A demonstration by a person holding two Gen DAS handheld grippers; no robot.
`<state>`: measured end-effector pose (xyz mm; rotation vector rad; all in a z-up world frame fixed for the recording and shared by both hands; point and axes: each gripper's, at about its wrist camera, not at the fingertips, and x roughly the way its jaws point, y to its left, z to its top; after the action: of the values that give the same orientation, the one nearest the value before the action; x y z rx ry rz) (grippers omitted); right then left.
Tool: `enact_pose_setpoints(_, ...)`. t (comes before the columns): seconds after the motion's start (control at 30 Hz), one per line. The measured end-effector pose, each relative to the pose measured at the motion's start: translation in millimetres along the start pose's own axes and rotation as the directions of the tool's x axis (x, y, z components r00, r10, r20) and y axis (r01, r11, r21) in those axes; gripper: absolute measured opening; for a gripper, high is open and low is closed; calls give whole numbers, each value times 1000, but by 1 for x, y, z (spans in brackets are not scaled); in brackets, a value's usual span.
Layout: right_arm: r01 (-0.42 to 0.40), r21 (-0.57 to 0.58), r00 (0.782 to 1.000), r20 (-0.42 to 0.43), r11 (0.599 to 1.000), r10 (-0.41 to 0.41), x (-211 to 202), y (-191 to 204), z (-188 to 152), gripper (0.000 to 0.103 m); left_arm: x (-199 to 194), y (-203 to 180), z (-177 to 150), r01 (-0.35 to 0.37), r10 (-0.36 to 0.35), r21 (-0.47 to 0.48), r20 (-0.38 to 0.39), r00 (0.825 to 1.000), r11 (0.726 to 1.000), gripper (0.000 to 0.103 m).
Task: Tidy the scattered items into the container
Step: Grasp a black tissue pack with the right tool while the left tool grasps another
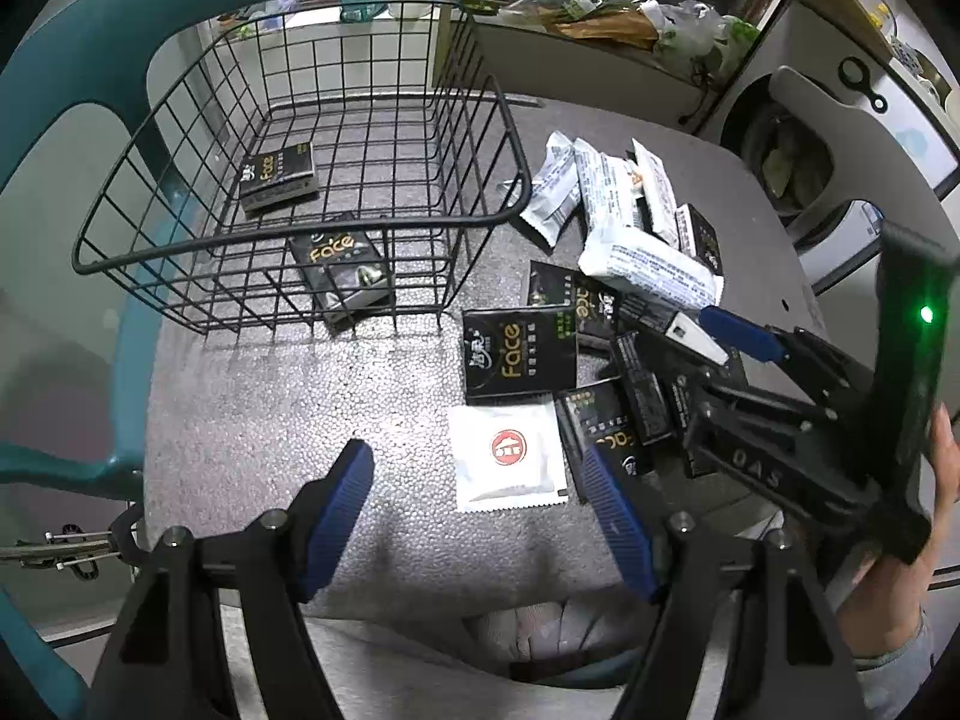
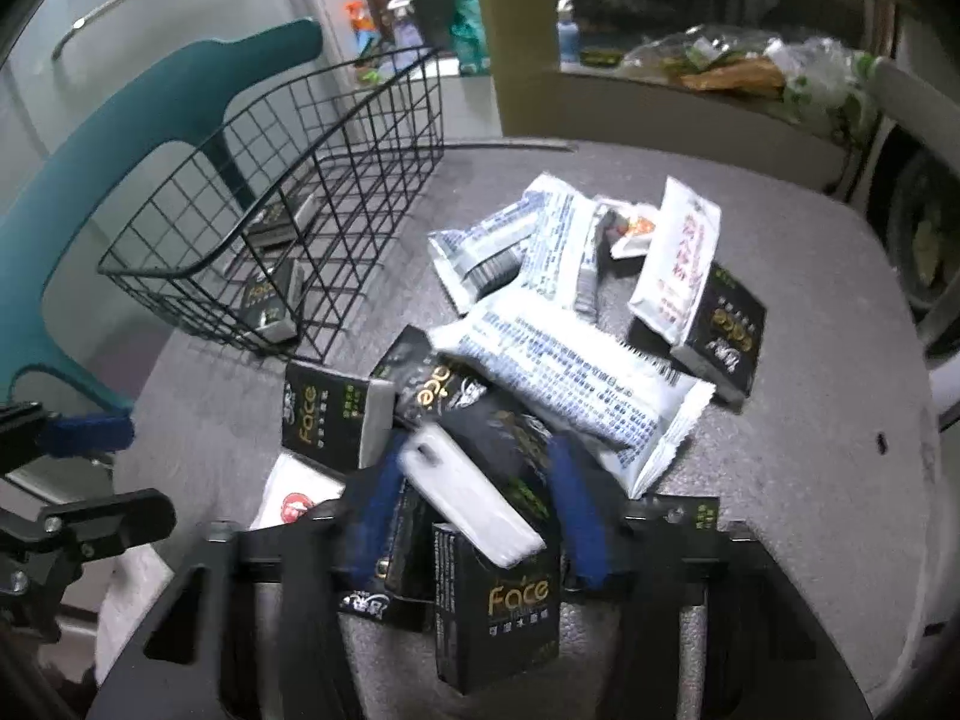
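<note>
My left gripper [image 1: 480,504] is close to me and its blue fingers [image 1: 339,498] stand wide apart with nothing between them, low over the grey table [image 1: 252,420]. Just past them lies a flat white packet [image 1: 507,459] with a red round mark on it. My right gripper [image 2: 474,510] is down in the pile of black boxes [image 2: 498,594], and its jaws are narrow, with a black box and a white end of a pack between the blue fingers [image 2: 579,516]; the picture is blurry there, so I cannot tell if they press on it. A hand [image 1: 936,474] holds that gripper at the right edge of the left view. A bit further is another black box [image 1: 519,354] with gold letters, lying flat by itself. Behind it sit long white packs [image 1: 648,264] piled on each other. Further left stands the black wire basket [image 1: 300,240], and two black boxes [image 1: 279,177] already lie inside it. A green chair [image 1: 72,120] is beside the basket
</note>
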<state>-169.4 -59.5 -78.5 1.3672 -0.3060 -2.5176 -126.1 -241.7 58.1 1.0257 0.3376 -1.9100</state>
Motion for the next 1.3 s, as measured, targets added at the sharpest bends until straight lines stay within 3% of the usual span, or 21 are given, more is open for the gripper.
enact_pose_setpoints(0.07, 23, -6, 1000, 11, 1000, -23, -6, -3, -1, 22, 2, 0, 0, 0, 0, -1, -7, 1000, 1000, 76)
enact_pose_setpoints(0.13, 48, 6, 999, 17, 999, -48, -15, -12, -2, 19, 3, 0, -1, 0, 0, -9, -8, 1000, 1000, 76)
enact_pose_setpoints(0.43, 14, 120, 1000, 3, 993, -15, -40, -65, -36, 19, 19, -33, -1, 15, -15, 13, -32, 999, 1000, 76)
enact_pose_setpoints(0.83, 0, 109, 1000, -2, 994, 0, -53, -73, -65, 20, 54, -84, 8, 44, -41, 37, -83, 996, 998, 76)
enact_pose_setpoints(0.97, -7, 112, 1000, 3, 994, 6, -54, -75, -66, 20, 66, -82, 17, 48, -48, 0, -96, 994, 999, 75)
enact_pose_setpoints(1.03, -12, 115, 1000, 6, 993, 11, -53, -75, -66, 20, 73, -79, 22, 57, -58, -17, -105, 993, 998, 69)
enact_pose_setpoints(1.1, -15, 120, 1000, 7, 993, 14, -53, -76, -66, 20, 79, -79, 25, 74, -77, -26, -118, 990, 997, 47)
enact_pose_setpoints(1.3, -19, 129, 1000, 11, 992, 17, -52, -79, -65, 21, 88, -80, 33, 88, -92, -38, -127, 988, 995, 46)
